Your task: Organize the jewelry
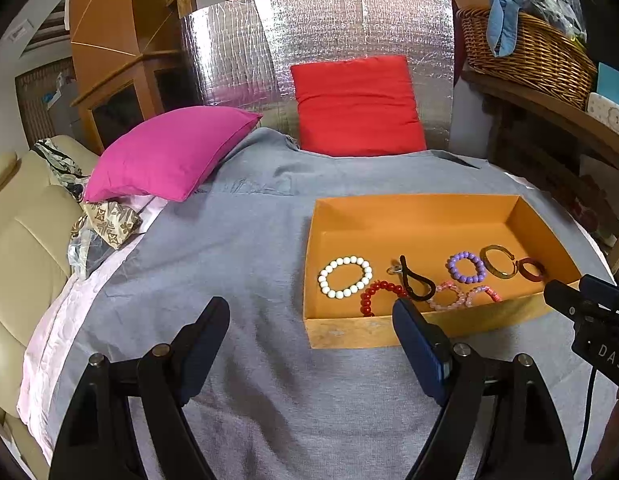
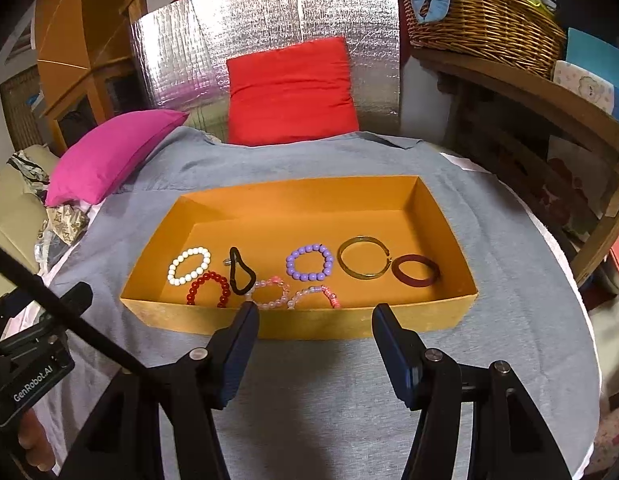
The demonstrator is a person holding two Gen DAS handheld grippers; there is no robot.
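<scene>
An open orange box [image 1: 349,332] [image 2: 309,324] lies on a grey cloth. In it lie several pieces: a white bead bracelet [image 1: 344,277] [image 2: 189,266], a red bead bracelet [image 1: 379,294] [image 2: 208,288], a black loop [image 1: 415,284] [image 2: 239,272], two pink bead bracelets [image 2: 271,294], a purple bead bracelet [image 1: 466,267] [image 2: 309,262], a gold bangle [image 1: 499,262] [image 2: 363,257] and a dark red bangle [image 1: 531,269] [image 2: 415,270]. My left gripper [image 1: 311,312] is open and empty, left of the box's near wall. My right gripper [image 2: 315,316] is open and empty, just before the near wall.
The grey cloth [image 1: 237,240] covers a bed or table. A pink pillow [image 1: 169,152] lies at the back left, a red pillow [image 1: 357,104] at the back against silver foil. A wicker basket [image 1: 525,56] stands on a wooden shelf at the right.
</scene>
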